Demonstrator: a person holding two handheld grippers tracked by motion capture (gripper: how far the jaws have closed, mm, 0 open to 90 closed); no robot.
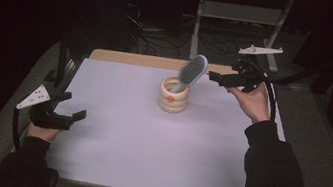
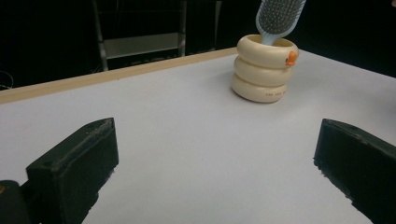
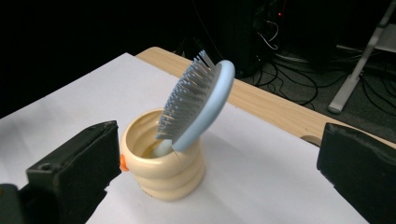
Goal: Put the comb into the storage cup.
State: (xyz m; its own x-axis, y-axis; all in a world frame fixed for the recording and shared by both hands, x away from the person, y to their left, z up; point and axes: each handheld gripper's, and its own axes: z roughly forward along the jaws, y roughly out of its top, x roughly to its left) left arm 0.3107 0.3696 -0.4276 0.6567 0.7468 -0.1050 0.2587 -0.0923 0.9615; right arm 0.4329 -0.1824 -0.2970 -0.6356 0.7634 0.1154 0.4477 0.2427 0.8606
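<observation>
Hairbrush [image 1: 193,71] light blue, grey bristles; holder [image 1: 173,96] cream, orange spot; table [image 1: 147,141] white.

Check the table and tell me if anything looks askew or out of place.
Only the hairbrush is askew: it stands handle-down in the cream ringed holder, leaning toward the right gripper. Nothing looks spilled or damaged. Both grippers are open and hold nothing.

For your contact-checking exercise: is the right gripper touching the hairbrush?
Apart. The right gripper view shows the right gripper open, bare table between its jaws and the hairbrush.
</observation>
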